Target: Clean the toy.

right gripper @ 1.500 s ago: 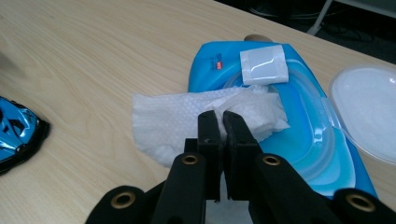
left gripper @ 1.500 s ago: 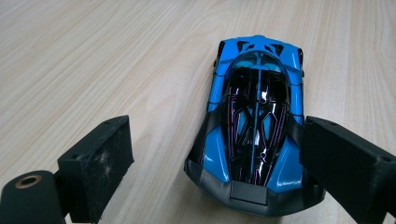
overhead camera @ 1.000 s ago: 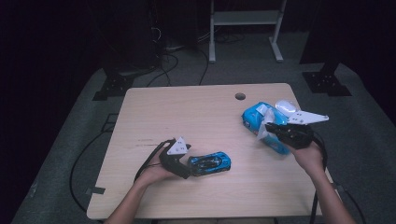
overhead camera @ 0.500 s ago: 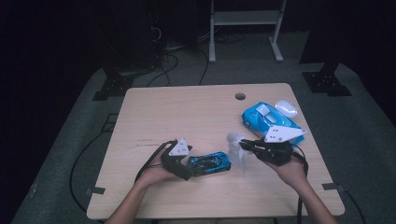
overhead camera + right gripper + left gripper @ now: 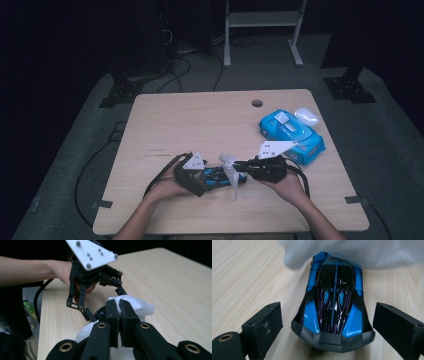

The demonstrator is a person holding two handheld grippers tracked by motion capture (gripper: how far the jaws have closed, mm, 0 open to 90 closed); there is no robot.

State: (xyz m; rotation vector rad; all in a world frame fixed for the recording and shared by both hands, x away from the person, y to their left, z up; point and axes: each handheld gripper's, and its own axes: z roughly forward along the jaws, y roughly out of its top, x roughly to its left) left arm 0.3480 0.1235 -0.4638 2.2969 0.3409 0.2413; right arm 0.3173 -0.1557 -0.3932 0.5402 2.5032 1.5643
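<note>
Black linkage left gripper [image 5: 102, 311] with brass pivots, white 3-cornered screwed plate, black cable, bare forearms

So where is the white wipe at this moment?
In the high view the wipe hangs from the right gripper near the table's front edge, right against the toy car between the left gripper's jaws.

We recorded a light wooden table [image 5: 200, 120] with a round cable hole [image 5: 257, 103] near its far edge at 1 o'clock. It stood on grey carpet [image 5: 380, 140]. At 12 o'clock we noted a white metal frame [image 5: 262, 20] with two legs; at 10 and 2 o'clock, black stand bases [image 5: 122, 92] [image 5: 348, 87]. Black cables [image 5: 192, 62] lay on the floor at 11 o'clock. The surroundings were dark.
</note>
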